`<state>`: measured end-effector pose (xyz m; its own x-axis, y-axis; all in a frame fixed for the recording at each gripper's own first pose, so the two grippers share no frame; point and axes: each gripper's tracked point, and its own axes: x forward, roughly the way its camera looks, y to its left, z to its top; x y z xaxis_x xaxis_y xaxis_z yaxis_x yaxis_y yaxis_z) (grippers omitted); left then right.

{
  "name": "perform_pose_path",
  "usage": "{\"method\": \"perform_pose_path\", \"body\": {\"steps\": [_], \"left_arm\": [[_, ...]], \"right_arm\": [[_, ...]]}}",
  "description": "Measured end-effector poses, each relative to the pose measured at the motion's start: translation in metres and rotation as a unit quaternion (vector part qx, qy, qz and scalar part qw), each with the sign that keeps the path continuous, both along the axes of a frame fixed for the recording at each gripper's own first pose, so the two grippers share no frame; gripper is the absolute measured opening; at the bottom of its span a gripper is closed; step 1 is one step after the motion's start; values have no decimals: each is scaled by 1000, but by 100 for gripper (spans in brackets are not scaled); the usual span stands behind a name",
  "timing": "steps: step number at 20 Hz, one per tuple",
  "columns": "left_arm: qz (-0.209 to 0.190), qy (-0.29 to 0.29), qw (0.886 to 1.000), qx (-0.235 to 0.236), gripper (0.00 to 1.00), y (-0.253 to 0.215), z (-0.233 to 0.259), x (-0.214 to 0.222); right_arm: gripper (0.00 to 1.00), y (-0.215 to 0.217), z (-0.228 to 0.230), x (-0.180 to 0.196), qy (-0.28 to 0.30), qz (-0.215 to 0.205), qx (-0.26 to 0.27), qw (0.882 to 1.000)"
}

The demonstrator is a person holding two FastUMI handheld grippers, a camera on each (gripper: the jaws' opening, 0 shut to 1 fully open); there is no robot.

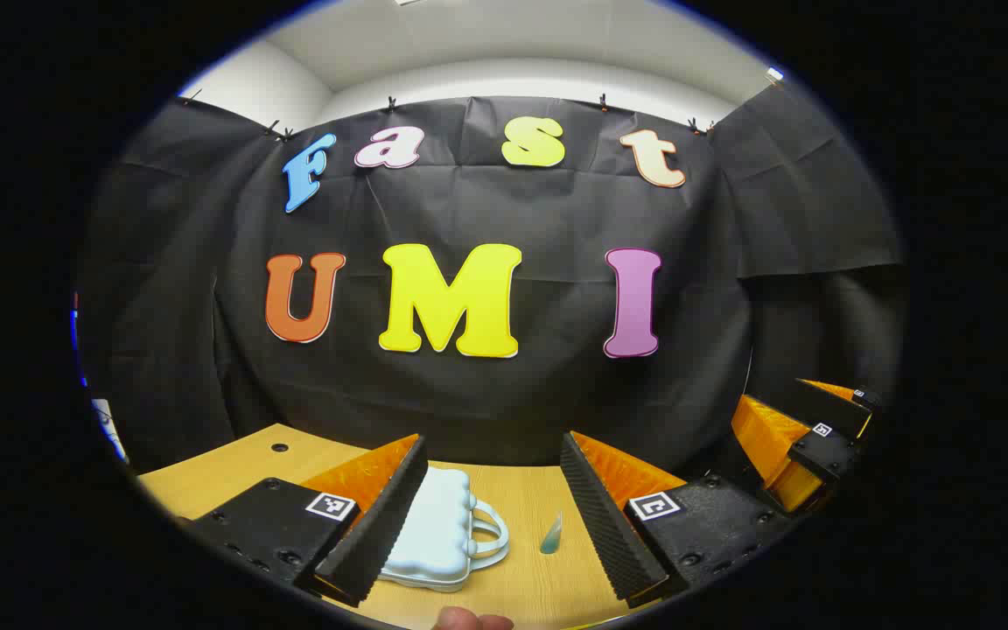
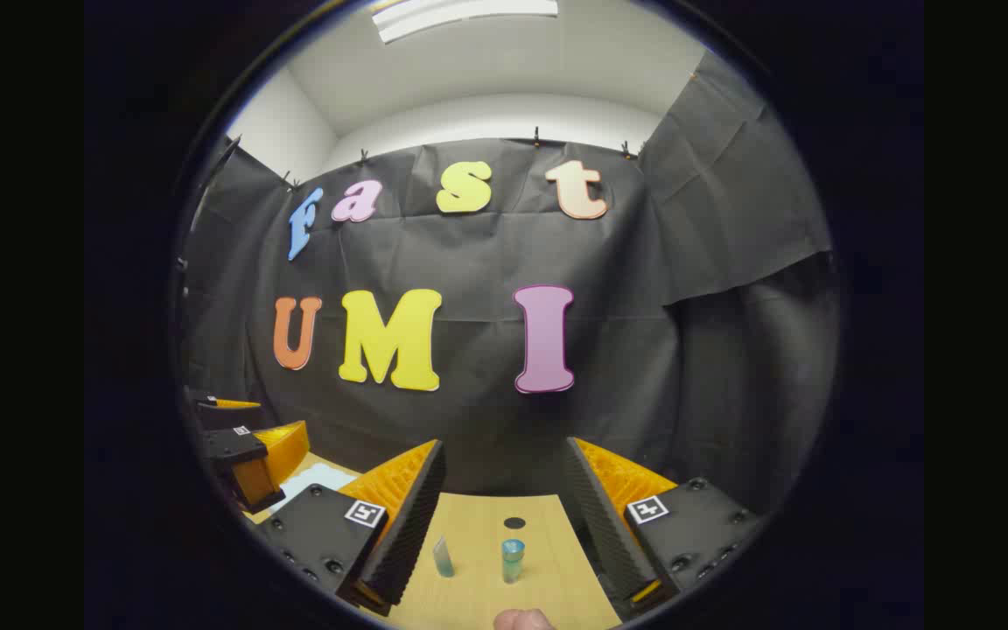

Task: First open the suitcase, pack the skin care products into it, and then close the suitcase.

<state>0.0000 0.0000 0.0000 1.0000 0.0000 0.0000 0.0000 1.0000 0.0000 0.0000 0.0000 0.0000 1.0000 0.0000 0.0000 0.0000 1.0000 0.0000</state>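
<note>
A wooden table (image 1: 233, 468) stands in front of a black cloth wall. Two hand-held grippers hover above the near edge, both raised and holding nothing.

In the left gripper view, the left gripper (image 1: 493, 516) has its two fingers spread wide. Between them, on the table, lies a small pale blue suitcase (image 1: 434, 529), closed and flat, with its looped handle pointing right. Just to the right of the handle stands a small teal tube (image 1: 552, 534), apart from the case. The other gripper appears at the far right edge of this view.

In the right gripper view, the right gripper (image 2: 504, 516) is also spread open and empty. Below it on the table stand two skin care items: the same slim tube (image 2: 443, 557) on the left and a short blue-green bottle (image 2: 513, 560) on the right, near each other but not touching. A small dark hole (image 2: 514, 522) sits in the tabletop behind the bottle. The left gripper and a corner of the suitcase show at the left of this view.

The suitcase is not yet opened, so the task looks to be at its start. The likely risks: the light case may slide or lift whole if the lid is pulled without the base being held down, and a swinging lid or passing finger could topple the tube beside the handle, or the bottle.
</note>
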Motion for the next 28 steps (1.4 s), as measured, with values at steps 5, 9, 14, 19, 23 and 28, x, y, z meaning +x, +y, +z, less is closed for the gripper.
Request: {"method": "perform_pose_path", "body": {"steps": [5, 9, 14, 19, 23, 28], "left_arm": [[2, 2, 1000, 1, 97, -1, 0, 3], [-3, 5, 1000, 5, 97, -8, -4, 5], [-3, 11, 1000, 7, 97, -10, -9, 9], [-4, 18, 1000, 20, 97, -13, -18, 14], [-33, 40, 997, 55, 97, -22, -36, 25], [-99, 102, 977, 158, 100, -31, -95, 40]], "right_arm": [[81, -5, -6, 5, 5, -5, -5, 1000], [80, -6, -9, 8, 8, -3, -6, 1000], [81, -9, -15, 14, 15, -4, -3, 1000], [81, -14, -23, 20, 25, -4, -7, 1000], [81, -23, -32, 25, 32, -2, -19, 999], [81, -54, -45, 26, 46, -25, -35, 998]]}}
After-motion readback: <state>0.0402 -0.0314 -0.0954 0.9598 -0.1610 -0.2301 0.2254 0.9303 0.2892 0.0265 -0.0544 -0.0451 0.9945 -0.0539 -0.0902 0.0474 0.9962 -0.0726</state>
